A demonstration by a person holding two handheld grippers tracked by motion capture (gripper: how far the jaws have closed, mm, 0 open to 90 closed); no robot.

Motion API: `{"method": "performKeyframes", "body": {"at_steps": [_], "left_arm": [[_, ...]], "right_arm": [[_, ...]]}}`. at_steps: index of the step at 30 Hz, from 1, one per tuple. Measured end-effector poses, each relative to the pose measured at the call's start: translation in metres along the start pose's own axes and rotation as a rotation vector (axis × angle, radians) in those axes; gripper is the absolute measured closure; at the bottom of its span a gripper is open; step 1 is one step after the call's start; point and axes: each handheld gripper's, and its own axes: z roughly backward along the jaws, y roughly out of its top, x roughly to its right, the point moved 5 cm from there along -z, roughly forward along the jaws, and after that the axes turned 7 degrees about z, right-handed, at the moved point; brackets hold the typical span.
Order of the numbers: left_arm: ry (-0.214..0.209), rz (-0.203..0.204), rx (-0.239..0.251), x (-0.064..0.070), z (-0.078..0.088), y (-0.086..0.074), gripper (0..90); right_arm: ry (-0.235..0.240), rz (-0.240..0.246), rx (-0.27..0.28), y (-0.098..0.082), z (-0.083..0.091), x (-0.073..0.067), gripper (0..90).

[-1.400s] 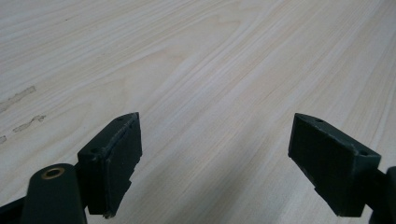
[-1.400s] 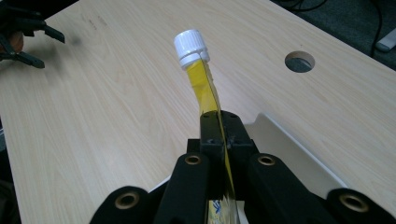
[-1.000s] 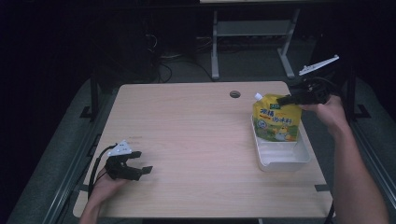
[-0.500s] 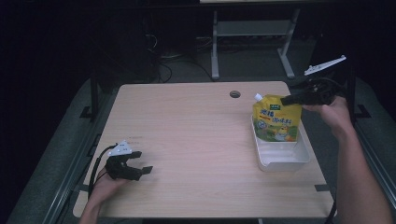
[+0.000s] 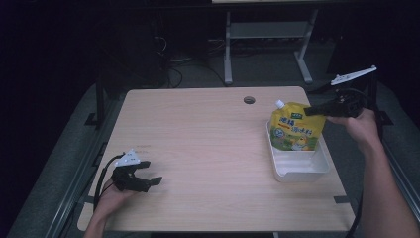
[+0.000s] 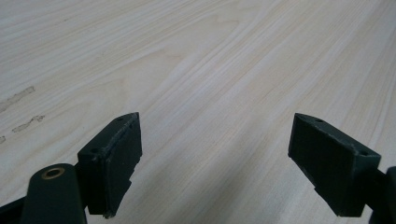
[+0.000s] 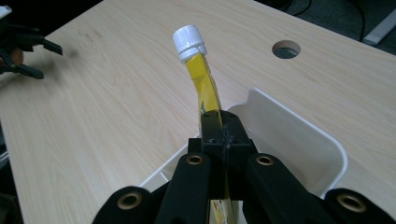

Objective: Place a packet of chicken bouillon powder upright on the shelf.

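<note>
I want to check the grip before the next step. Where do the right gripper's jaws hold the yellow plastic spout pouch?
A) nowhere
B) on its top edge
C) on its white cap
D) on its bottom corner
B: the right gripper is shut on the yellow spout pouch at its top edge, below the white cap, over the white plastic tray.

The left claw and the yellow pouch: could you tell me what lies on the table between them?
Nothing: in the high view, only bare wood runs from the left claw to the yellow pouch over the white tray.

the pouch [image 7: 205,88] lower half is hidden behind the right gripper [image 7: 224,135].
</note>
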Motion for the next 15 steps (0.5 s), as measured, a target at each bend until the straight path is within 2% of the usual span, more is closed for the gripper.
{"method": "performKeyframes", "body": {"at_steps": [9,13,15], "left_arm": [[-0.003,-0.001,0.002,0.0016,0.0007,0.0003,17.2],[-0.003,-0.007,-0.002,0.0024,0.0005,0.0003,17.1],[-0.005,-0.006,-0.005,0.0029,-0.0001,0.0003,17.1]], "right_arm": [[-0.012,-0.016,0.004,-0.0005,-0.0001,-0.0004,88.8],[-0.043,-0.023,0.005,0.0007,-0.0002,-0.0001,81.2],[-0.04,-0.028,0.016,0.0015,0.0006,-0.0003,78.5]]}}
